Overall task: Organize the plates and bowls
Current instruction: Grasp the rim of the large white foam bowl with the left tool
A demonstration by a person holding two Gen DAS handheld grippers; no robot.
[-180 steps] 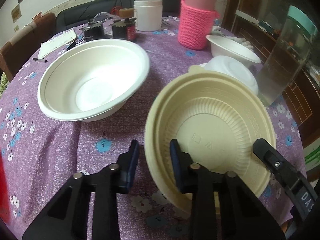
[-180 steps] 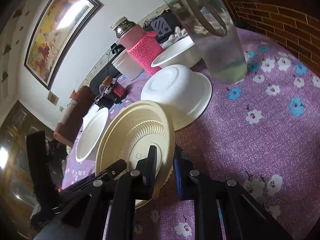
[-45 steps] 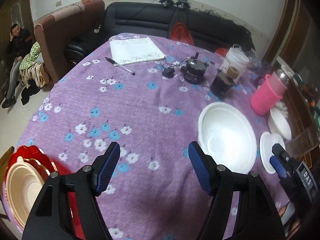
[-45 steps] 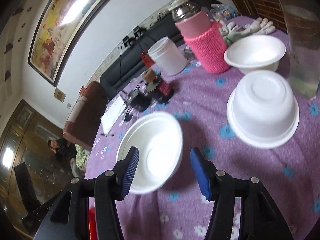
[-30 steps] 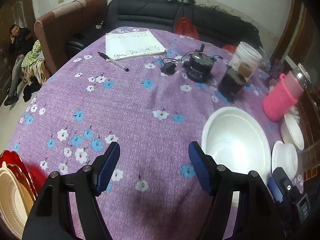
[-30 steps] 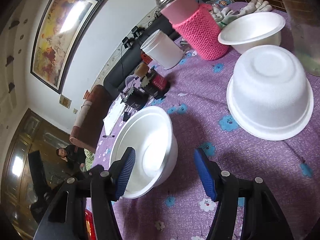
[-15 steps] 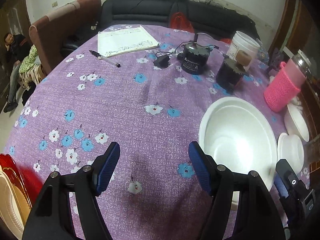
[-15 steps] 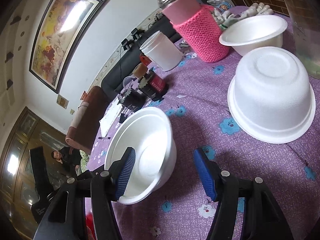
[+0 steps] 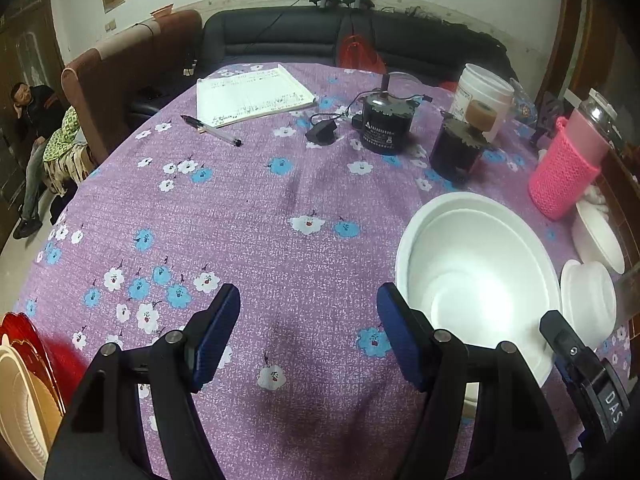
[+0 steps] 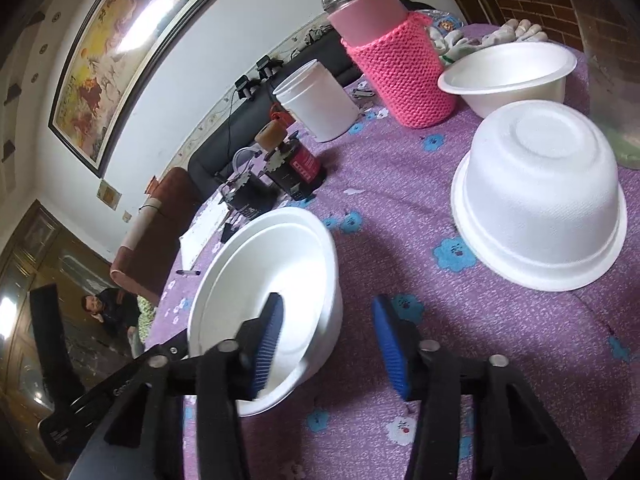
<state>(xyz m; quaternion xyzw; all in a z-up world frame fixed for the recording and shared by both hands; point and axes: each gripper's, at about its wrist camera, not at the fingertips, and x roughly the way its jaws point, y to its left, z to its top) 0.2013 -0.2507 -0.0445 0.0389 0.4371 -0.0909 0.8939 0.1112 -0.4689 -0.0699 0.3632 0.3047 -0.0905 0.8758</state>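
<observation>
Across purple floral tablecloth point(image 9: 248, 208), white bowl point(image 9: 476, 280), black sofa point(image 9: 360, 40) behind

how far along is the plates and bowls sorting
Done: the cream plate sits on the red plate at the table edge. In hand: nothing gripped; the open right gripper straddles the big white bowl's rim. Left: the upturned bowl and small upright bowl.

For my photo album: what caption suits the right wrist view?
Open right gripper straddling the rim of a large white foam bowl, beside an upturned small white bowl on a purple floral tablecloth.
</observation>
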